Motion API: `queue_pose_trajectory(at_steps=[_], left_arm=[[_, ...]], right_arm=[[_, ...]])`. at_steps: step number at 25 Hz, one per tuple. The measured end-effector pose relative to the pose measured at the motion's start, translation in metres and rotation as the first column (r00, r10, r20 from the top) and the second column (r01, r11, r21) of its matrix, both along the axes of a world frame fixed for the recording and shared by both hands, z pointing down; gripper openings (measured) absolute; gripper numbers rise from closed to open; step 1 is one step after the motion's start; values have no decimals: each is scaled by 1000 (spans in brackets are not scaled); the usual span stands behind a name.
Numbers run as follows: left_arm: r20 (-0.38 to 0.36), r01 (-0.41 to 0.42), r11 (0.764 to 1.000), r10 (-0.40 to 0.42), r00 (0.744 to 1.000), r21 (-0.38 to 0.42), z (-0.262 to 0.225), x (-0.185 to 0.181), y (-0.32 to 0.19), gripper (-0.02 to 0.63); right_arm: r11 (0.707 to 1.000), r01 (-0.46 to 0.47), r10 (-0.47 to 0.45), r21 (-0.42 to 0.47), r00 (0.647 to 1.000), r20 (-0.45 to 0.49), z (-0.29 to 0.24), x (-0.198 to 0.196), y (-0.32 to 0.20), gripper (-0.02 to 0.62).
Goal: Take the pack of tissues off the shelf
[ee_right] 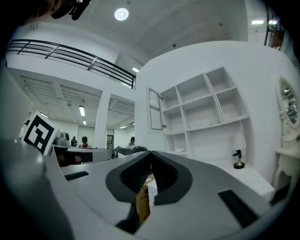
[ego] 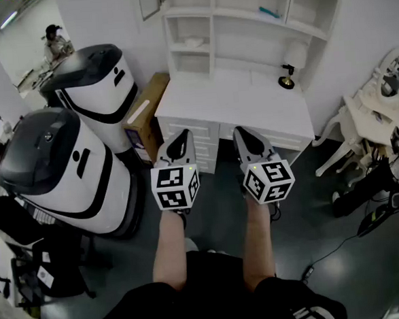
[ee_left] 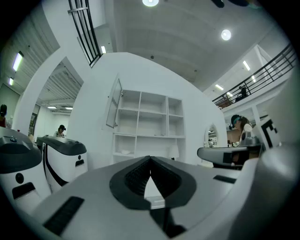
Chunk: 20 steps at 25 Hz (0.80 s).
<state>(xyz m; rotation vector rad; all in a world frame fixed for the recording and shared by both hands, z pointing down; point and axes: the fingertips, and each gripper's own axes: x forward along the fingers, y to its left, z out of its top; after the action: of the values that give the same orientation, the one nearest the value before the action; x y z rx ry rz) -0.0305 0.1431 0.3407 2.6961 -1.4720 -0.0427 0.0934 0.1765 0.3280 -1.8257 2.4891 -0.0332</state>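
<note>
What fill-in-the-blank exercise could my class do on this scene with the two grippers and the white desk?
1. The left gripper and right gripper both have their jaws ___.
2. In the head view, the small lamp stands at the desk on its ___ end.
3. The cardboard box leans at its ___ end.
Missing words: shut; right; left.

The head view looked steeply down from overhead, both gripper views forward and slightly up — all shared the white shelf point(ego: 245, 36).
</note>
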Motion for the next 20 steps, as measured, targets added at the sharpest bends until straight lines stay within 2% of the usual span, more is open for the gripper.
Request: queue_pose_trajectory(at_steps=[7,20], left_arm=[[-7,-5,1000,5,1000,-5,-2,7,-2,11],[-37,8,1000,-8,999,1,-12,2,-1,11]], right_arm=[[999,-33,32,25,999,34,-6,14,-2,17],[999,-8,5,49,998,59,-17,17,3,17]])
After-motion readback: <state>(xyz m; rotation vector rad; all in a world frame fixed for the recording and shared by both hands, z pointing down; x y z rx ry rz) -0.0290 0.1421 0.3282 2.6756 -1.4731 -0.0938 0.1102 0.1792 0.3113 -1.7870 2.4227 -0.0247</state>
